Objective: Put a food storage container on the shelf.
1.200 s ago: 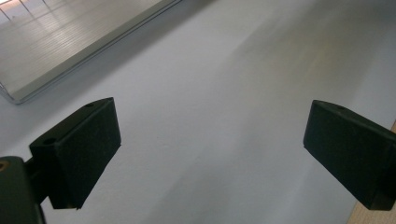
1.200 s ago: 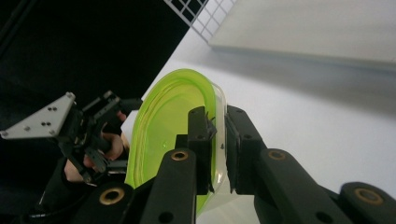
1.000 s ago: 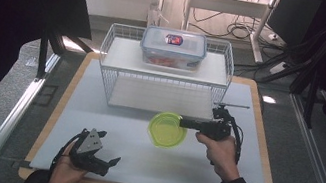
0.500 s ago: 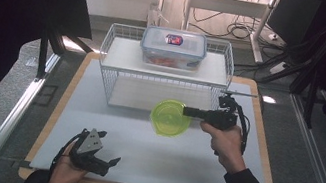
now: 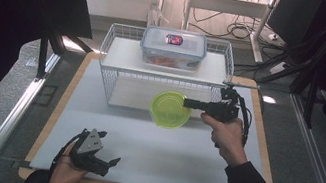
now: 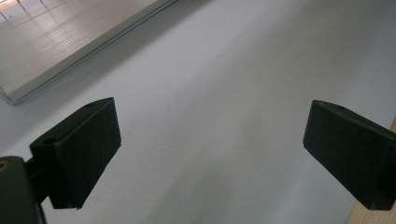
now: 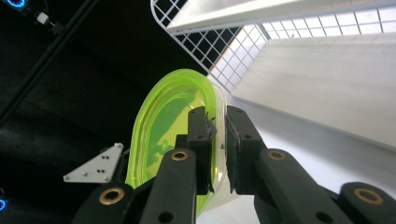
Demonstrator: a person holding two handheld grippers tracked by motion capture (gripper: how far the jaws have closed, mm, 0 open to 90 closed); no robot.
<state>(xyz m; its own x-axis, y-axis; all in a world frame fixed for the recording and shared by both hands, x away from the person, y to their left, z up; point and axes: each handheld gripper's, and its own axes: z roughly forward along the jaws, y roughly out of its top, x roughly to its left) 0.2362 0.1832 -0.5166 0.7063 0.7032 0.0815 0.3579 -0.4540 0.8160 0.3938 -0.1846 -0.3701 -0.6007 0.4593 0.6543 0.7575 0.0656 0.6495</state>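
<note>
A translucent green bowl [image 5: 171, 108] hangs above the white table in front of the wire rack [image 5: 163, 79]. My right gripper [image 5: 191, 103] is shut on its right rim. In the right gripper view the two jaws pinch the bowl's [image 7: 168, 130] thin wall between them, the right gripper [image 7: 219, 140] pointing toward the rack [image 7: 219, 44]. A clear lidded food box [image 5: 173, 47] with a red label sits on the rack's top shelf. My left gripper [image 5: 105, 162] rests low at the table's front left, open; in its own view the left gripper [image 6: 210, 149] has only bare table between the pads.
The white table top [image 5: 161, 147] has a wooden border. The rack's lower shelf [image 5: 135, 92] lies behind the bowl. Cables and a monitor stand beyond the table at the back. Dark frame posts flank both sides.
The right gripper has lifted the green bowl off the table and carried it up and toward the rack. The left gripper has stayed put.
</note>
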